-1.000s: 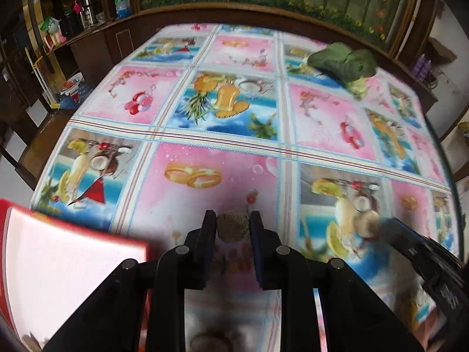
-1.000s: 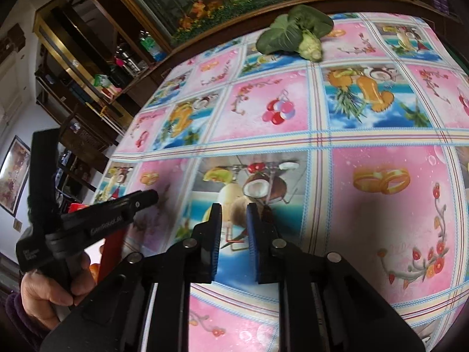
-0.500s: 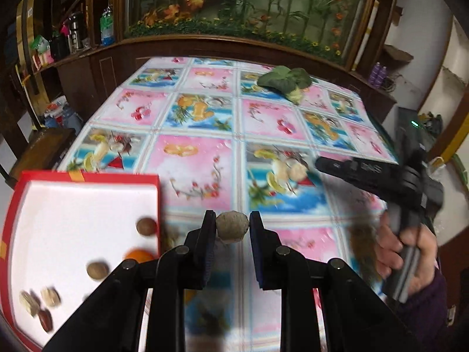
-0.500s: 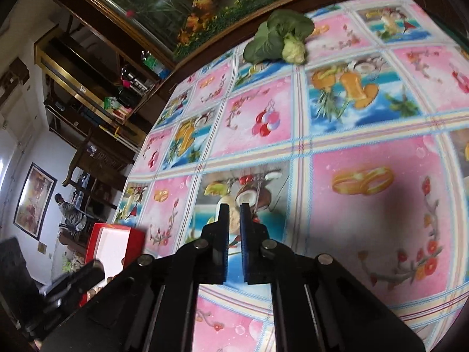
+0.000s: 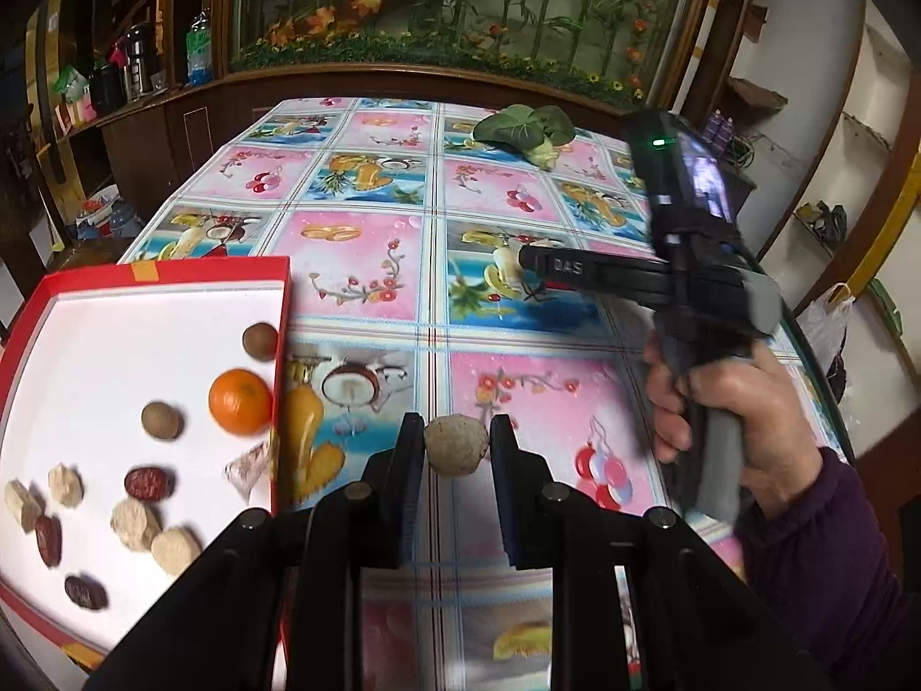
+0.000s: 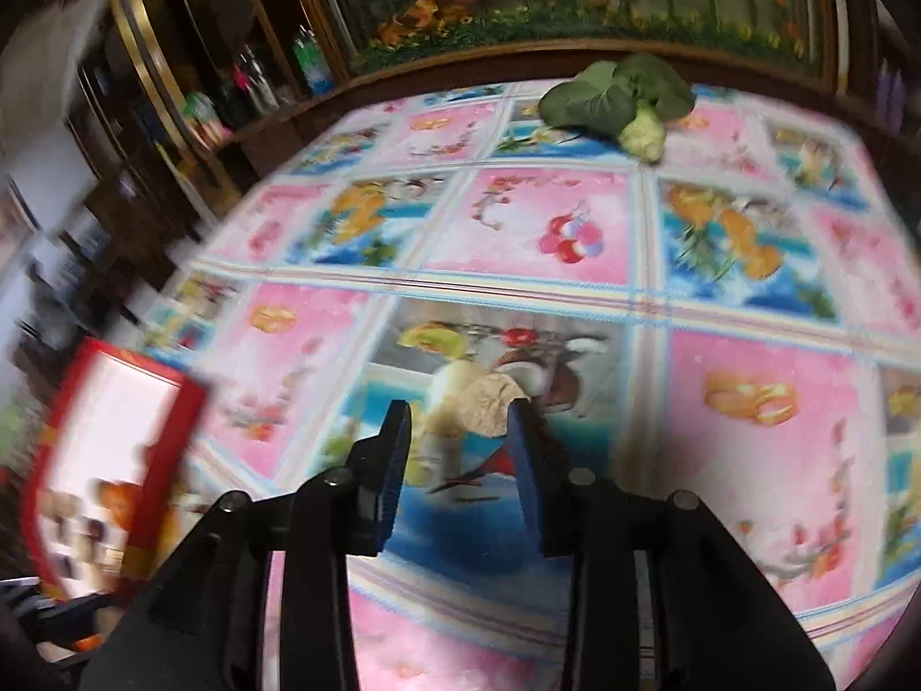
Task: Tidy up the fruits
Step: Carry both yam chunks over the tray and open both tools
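In the left wrist view, the left gripper (image 5: 456, 452) angles down over the tablecloth (image 5: 357, 282), its two pads pinching a round tan-brown fruit (image 5: 456, 444) held clear above the cloth. At nine o'clock from it lies the red tray (image 5: 172, 272) with a white floor, holding an orange (image 5: 239, 401), two brown round fruits, red dates and pale pieces. At three o'clock a hand (image 5: 728, 403) in a purple sleeve grips the handle of the right gripper's body, which points toward nine o'clock across the table. A leafy green vegetable (image 5: 521, 126) lies at twelve o'clock, near the far edge.

In the right wrist view, blurred by motion, the right gripper (image 6: 459, 435) tilts down at the cloth; its jaws have just been opening and stand apart with nothing between them. The tray sits at eight o'clock, the vegetable at twelve.
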